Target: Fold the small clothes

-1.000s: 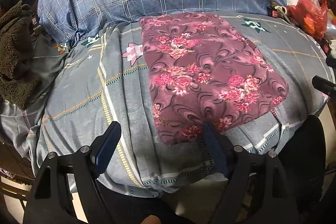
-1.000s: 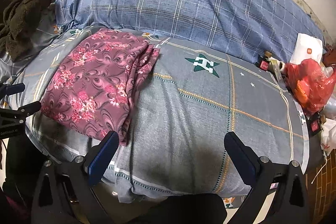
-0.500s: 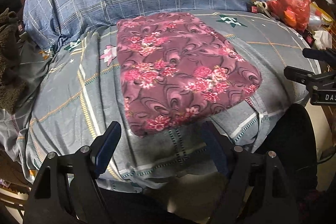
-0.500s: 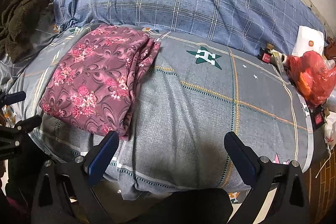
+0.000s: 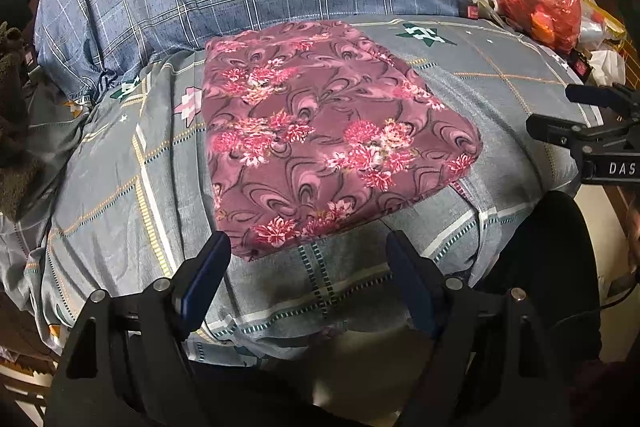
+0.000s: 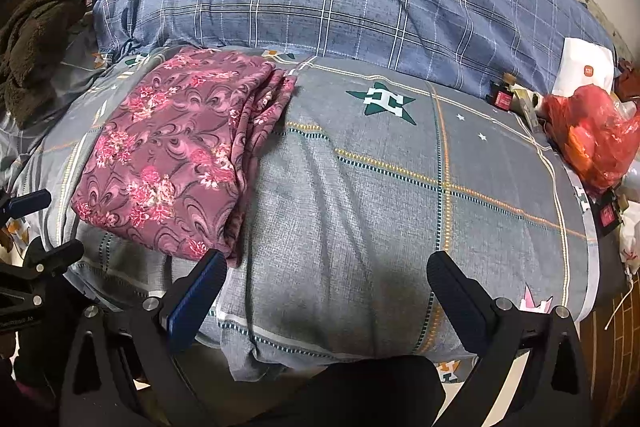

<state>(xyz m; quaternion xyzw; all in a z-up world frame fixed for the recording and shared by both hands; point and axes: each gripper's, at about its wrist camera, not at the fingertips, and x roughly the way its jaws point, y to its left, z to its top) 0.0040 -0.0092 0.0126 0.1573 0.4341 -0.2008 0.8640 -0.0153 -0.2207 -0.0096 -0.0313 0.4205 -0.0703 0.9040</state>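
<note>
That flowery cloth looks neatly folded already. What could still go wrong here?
The folded floral garment lies near the bed's front edge; a nudge from the open left gripper might push it off the grey quilt. Its stacked layers, visible on the side facing the right gripper, could slip apart if only the top one is pinched. The red bag and clutter crowd the far side.
</note>
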